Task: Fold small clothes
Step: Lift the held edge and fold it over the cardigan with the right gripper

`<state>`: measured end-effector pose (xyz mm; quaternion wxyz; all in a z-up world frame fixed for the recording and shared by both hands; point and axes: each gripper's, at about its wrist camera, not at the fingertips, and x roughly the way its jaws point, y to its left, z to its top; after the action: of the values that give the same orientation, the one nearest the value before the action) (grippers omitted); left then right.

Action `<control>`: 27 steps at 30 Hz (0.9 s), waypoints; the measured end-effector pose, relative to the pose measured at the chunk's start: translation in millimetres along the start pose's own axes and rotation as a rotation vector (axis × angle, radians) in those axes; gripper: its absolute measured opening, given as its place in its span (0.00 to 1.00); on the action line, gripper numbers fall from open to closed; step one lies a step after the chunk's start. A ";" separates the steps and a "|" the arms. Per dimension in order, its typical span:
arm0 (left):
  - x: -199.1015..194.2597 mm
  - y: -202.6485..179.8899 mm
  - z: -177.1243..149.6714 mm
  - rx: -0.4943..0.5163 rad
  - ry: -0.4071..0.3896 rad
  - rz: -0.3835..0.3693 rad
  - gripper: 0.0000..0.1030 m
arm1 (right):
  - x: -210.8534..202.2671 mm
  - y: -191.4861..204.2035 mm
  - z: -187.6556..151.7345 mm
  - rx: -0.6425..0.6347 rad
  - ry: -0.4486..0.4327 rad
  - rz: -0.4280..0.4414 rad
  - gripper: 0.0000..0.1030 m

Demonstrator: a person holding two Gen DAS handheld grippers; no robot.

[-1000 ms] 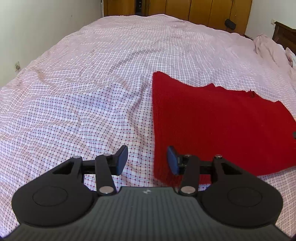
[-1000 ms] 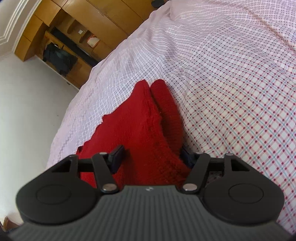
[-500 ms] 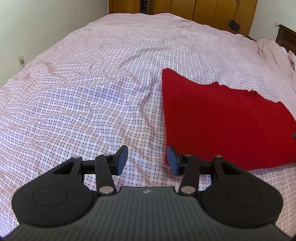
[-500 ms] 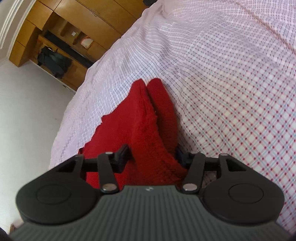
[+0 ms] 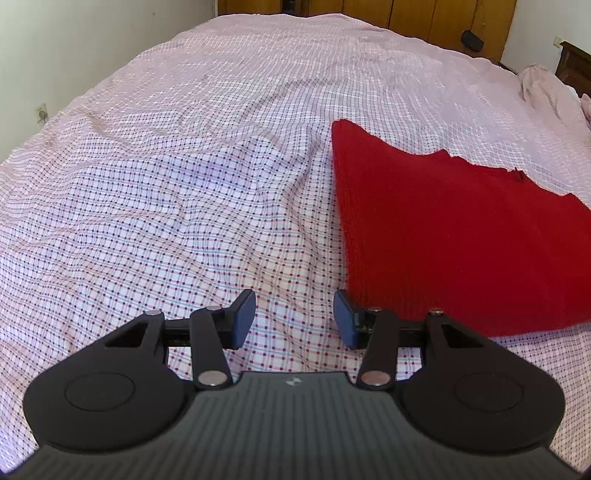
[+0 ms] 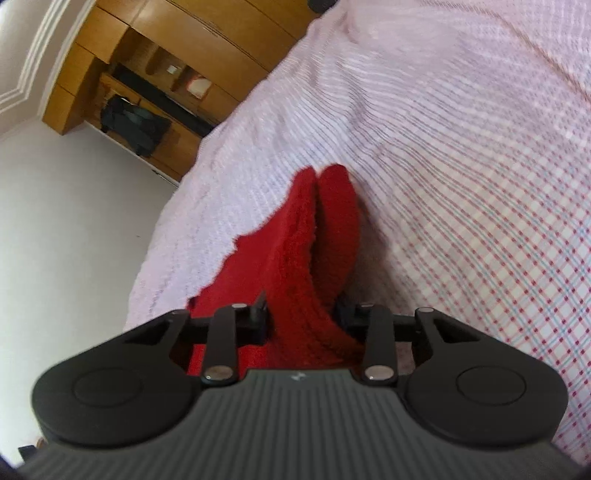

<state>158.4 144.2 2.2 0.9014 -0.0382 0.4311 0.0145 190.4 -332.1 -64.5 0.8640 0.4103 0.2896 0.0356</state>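
The red knitted garment (image 5: 454,236) lies on the checked bedspread (image 5: 192,192), flat over most of its area, with a straight near-left edge and a jagged far edge; in the left wrist view its right part runs out of frame, so the full outline cannot be read. In the right wrist view the same garment (image 6: 295,251) shows as 2 thick layers side by side with a dark crease between them, ending in 2 rounded lobes at the far end; the near end passes under the tool body and is hidden. The right gripper (image 6: 301,317) has its jaws around this doubled edge, and they have just been closing with the knit between them. The left pad sits against the cloth; the right pad is largely covered by a bulge of knit, so contact on that side cannot be fully confirmed, though the fabric fills the whole gap. This view is blurred, and the weave is indistinct. The left gripper (image 5: 294,319) hangs above bare bedspread just beside the garment's near-left corner, jaws about half apart, nothing between the 2 blue pads (image 5: 243,319). Beyond the bed, wooden wardrobe doors (image 5: 424,18) stand at the far wall, a small dark object (image 5: 472,38) resting by them cannot be identified, and a dark bag (image 6: 136,125) sits in an open wooden shelf unit (image 6: 177,74).
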 end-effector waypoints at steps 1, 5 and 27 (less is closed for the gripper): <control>-0.8 1.5 -0.3 0.000 -0.001 0.000 0.51 | -2.1 5.9 0.9 -0.005 -0.008 0.005 0.34; -5.4 9.0 1.3 0.022 -0.003 0.010 0.51 | -5.5 41.7 4.8 -0.092 -0.024 0.016 0.34; -30.5 81.8 -5.7 -0.014 -0.043 0.005 0.51 | 61.6 246.7 -91.3 -0.658 0.038 -0.017 0.32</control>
<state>130.0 225.5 17.7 0.9102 -0.0431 0.4114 0.0204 236.7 -87.8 41.2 0.9450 0.1058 0.2819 0.1279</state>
